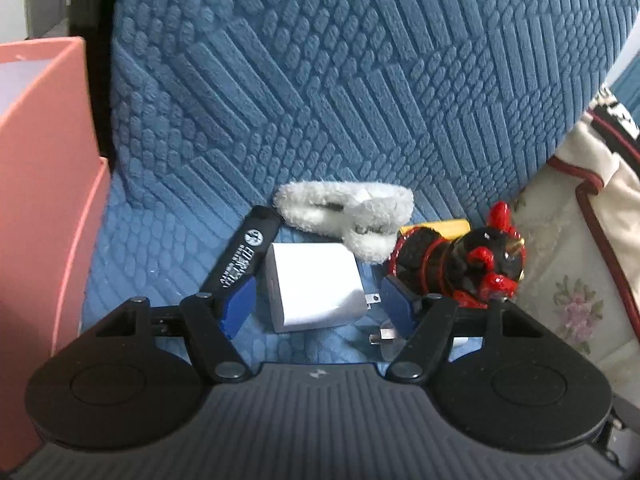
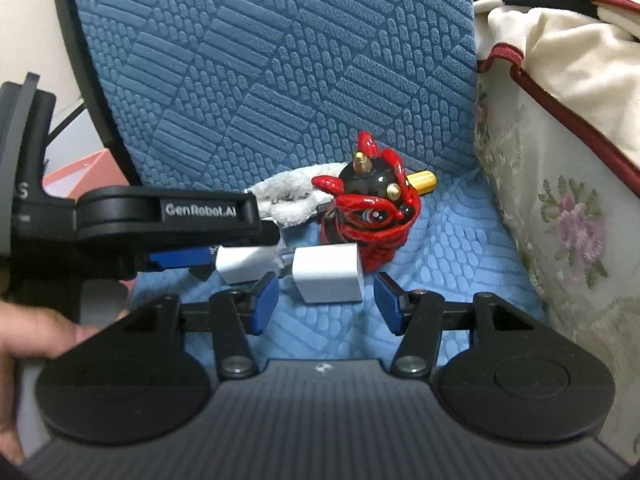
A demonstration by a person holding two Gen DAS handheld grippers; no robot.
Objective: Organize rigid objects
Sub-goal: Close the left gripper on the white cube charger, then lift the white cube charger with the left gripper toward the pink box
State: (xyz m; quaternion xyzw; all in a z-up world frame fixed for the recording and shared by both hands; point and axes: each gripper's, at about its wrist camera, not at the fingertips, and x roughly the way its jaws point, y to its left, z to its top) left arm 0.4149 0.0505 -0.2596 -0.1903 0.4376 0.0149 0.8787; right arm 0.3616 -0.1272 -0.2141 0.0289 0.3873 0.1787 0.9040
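Tilting downward over the blue seat cushion (image 1: 160, 248), we hold both grippers spread. Left gripper (image 1: 316, 304) straddles one white charger (image 1: 312, 284) untouched; right gripper (image 2: 326, 300) brackets another charger (image 2: 328, 280).

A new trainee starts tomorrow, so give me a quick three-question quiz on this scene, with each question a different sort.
1. True or false: the left gripper straddles a white charger without pressing on it.
2. How many chargers lie on the blue cushion?
3. The right gripper straddles the other charger. What stands just behind it? A fluffy band; B figurine; C pink box.
Key: 1 true; 2 two; 3 B.
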